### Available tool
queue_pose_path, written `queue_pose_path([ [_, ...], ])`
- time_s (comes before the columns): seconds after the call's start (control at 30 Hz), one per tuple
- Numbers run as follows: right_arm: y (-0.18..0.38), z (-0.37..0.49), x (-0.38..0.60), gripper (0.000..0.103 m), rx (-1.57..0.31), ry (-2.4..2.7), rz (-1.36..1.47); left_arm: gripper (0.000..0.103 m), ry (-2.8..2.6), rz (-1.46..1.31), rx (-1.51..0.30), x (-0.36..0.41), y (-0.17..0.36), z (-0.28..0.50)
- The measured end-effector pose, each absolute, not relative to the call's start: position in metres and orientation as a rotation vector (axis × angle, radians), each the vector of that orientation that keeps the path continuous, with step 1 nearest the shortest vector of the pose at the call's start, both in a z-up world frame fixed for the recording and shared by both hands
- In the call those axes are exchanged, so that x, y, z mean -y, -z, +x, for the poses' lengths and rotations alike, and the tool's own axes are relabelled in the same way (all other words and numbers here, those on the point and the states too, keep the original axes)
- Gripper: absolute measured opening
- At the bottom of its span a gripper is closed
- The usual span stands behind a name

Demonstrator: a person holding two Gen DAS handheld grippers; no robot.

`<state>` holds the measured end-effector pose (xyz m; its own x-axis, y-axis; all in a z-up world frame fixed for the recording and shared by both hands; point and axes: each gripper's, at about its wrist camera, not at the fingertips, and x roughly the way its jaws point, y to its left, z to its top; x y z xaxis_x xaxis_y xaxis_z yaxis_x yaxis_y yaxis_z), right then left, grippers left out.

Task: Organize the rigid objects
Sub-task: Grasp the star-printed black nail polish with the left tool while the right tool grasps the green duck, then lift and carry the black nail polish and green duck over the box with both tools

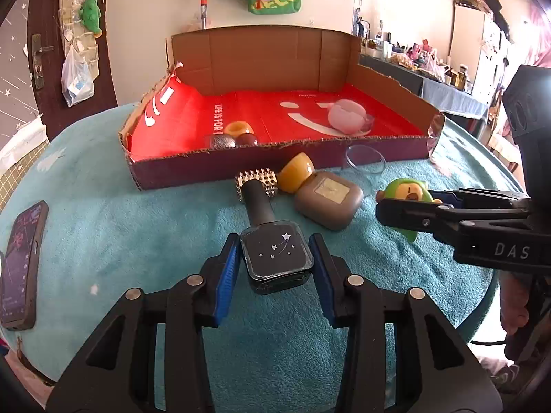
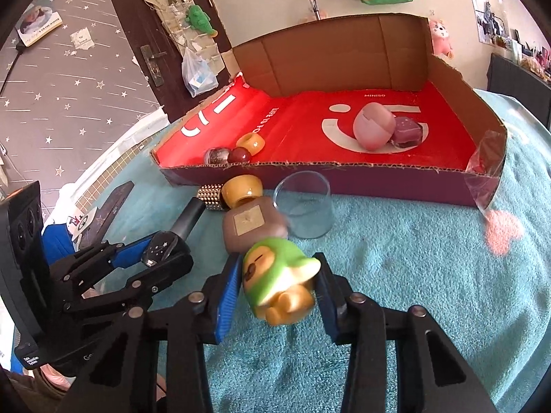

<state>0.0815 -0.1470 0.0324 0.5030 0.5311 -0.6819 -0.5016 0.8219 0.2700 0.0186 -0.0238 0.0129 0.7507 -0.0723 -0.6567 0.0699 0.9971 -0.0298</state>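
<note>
Your left claw (image 1: 277, 261) sits low centre in the left wrist view, blue pads clamped on the square glass base of a dark star-printed bottle (image 1: 275, 254). Its black neck runs up-frame to a studded gold cap (image 1: 256, 180), lying on the teal fleece surface (image 1: 137, 241).

Your right claw (image 2: 277, 285) grips a green-hooded toy figure (image 2: 275, 278), low centre in the right wrist view, tilted on its side.

Just above it: a grey-brown bottle (image 2: 253, 227) with an amber cap (image 2: 241, 191), touching a clear plastic cup (image 2: 304, 206) on its side.

The cardboard tray (image 2: 344, 179) with red lining fills the upper middle. Inside it: a pink egg-shaped case (image 2: 373, 125), a purple block (image 2: 406, 130), an amber ring (image 2: 251, 143), two dark balls (image 2: 229, 155).

A phone (image 1: 22, 265) lies at the left edge.
</note>
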Motion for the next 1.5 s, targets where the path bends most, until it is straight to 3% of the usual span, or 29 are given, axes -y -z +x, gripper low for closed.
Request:
queue_pose_path([
  [1.5, -0.096, 0.106, 0.153, 0.044, -0.716, -0.645, 0.015, 0.038, 0.121, 0.02, -0.563, 0.012, -0.077, 0.052],
])
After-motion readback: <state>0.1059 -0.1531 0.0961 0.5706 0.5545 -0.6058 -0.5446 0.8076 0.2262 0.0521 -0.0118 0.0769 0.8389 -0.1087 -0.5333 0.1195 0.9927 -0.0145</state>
